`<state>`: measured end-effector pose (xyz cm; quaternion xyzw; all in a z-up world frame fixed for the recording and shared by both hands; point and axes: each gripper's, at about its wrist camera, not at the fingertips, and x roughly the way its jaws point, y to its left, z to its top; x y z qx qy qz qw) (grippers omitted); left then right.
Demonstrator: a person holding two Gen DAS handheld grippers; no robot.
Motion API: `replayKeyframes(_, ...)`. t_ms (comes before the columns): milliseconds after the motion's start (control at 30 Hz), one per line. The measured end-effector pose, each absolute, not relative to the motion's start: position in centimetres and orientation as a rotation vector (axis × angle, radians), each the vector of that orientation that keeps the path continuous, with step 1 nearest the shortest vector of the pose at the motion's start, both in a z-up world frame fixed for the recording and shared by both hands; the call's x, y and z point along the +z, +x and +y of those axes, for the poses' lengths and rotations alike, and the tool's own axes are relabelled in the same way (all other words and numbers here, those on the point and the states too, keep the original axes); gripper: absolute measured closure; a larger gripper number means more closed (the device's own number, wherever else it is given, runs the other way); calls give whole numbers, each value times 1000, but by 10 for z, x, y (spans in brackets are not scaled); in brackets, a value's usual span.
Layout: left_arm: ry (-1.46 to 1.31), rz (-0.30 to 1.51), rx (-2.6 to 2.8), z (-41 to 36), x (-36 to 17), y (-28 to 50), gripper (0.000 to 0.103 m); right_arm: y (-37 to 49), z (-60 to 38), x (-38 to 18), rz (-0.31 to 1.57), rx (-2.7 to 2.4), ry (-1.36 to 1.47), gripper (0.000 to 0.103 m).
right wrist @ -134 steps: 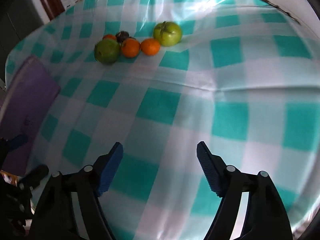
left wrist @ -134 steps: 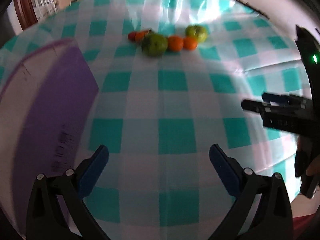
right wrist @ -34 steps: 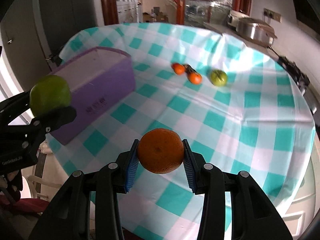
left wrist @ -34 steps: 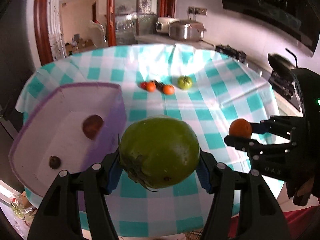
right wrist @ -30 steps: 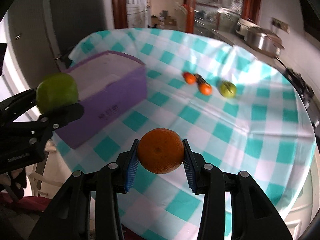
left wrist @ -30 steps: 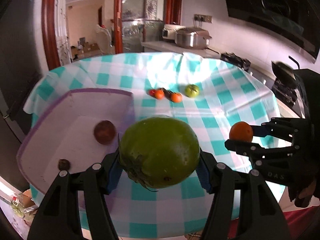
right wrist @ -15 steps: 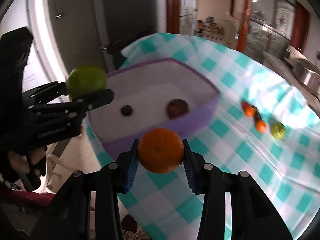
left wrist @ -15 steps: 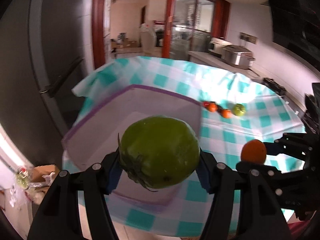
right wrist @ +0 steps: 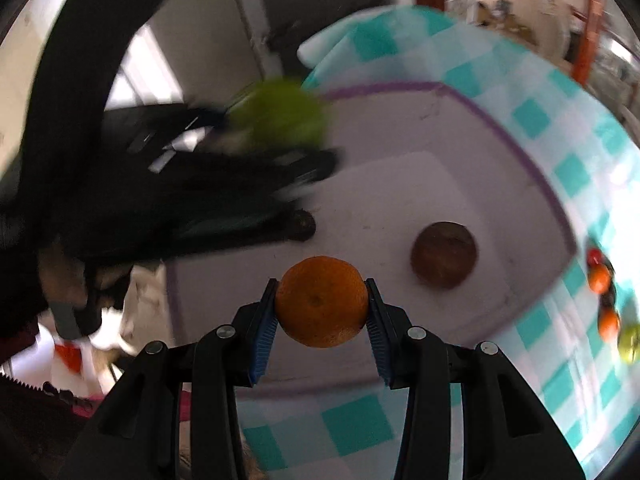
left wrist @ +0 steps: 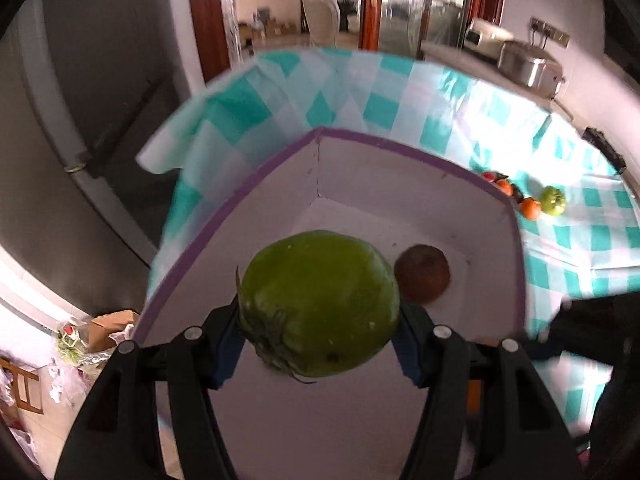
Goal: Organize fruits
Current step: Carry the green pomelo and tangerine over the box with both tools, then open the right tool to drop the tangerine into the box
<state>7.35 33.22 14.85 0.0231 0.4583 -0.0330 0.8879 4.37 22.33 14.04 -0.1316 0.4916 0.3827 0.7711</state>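
Note:
My left gripper (left wrist: pixel 318 340) is shut on a large green fruit (left wrist: pixel 320 300) and hangs over the open purple box (left wrist: pixel 400 148). My right gripper (right wrist: pixel 322 308) is shut on an orange (right wrist: pixel 322 300), also above the box (right wrist: pixel 496 124). A brown round fruit (left wrist: pixel 422 278) (right wrist: pixel 444 254) lies on the box's white floor. In the right wrist view the left gripper and its green fruit (right wrist: pixel 280 116) appear blurred at the upper left, with a small dark fruit (right wrist: pixel 300 222) partly hidden beneath them.
Several small fruits remain on the checked tablecloth (left wrist: pixel 580 240) beyond the box: oranges (left wrist: pixel 530 207), a green one (left wrist: pixel 554 200) and a red one (left wrist: pixel 488 176). The table edge (left wrist: pixel 168 160) drops off left of the box; floor clutter (left wrist: pixel 92 336) lies below.
Both grippers have swung left from over the tablecloth to above the purple box, each still holding its fruit. The box now fills the middle of both views.

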Motion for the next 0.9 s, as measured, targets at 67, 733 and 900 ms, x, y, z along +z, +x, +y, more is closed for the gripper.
replayKeyframes(67,79,1011,-92,328,134,102,40,51,234,126,1110,851,-337,62)
replayKeyframes(733,150,1303,-204,315,29,209,40,87,281,62,1356,874,-574,61)
replayKeyframes(900,143,1320,-187,321,22,208,39,92,283,69,1346,825,-540,40)
